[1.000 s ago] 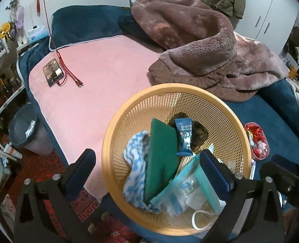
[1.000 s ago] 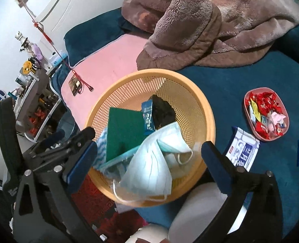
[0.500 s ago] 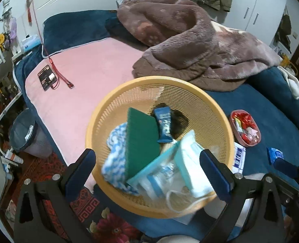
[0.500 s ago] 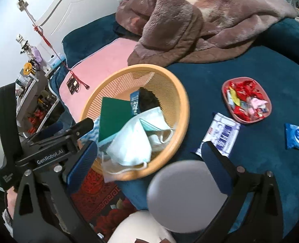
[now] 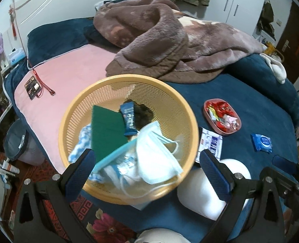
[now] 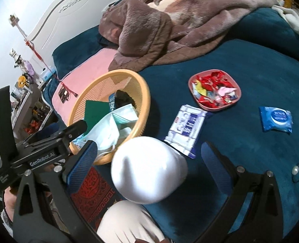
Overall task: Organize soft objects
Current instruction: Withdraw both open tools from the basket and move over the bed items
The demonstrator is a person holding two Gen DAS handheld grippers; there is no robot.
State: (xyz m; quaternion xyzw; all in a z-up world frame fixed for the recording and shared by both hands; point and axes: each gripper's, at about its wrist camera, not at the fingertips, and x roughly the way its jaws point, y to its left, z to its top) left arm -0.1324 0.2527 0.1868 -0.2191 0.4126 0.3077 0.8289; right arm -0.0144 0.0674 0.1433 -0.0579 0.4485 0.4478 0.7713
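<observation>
An orange mesh basket (image 5: 129,78) (image 6: 147,97) stands at the bed's near edge. It holds pale blue face masks (image 5: 155,158) (image 6: 104,129), a green pad (image 5: 106,129), a blue-and-white cloth (image 5: 82,139) and a blue snack packet (image 5: 129,119). A white tissue packet (image 5: 211,143) (image 6: 187,125) and a blue wipes packet (image 5: 262,142) (image 6: 276,118) lie on the dark blue cover to its right. My left gripper (image 5: 148,168) hangs open over the basket's near rim. My right gripper (image 6: 149,160) is open above a person's white-clad knee (image 6: 147,170), near the tissue packet.
A red tray (image 5: 205,109) (image 6: 212,108) of wrapped sweets sits right of the basket. A heaped brown blanket (image 5: 159,40) fills the back of the bed. A phone (image 5: 32,85) with a red cable lies on the pink sheet (image 5: 72,68). A bin (image 5: 17,143) stands on the floor at left.
Both grippers have drawn back and to the right, staying open. The basket slid left in both views; the knee, tissue packet and wipes packet came into view.
</observation>
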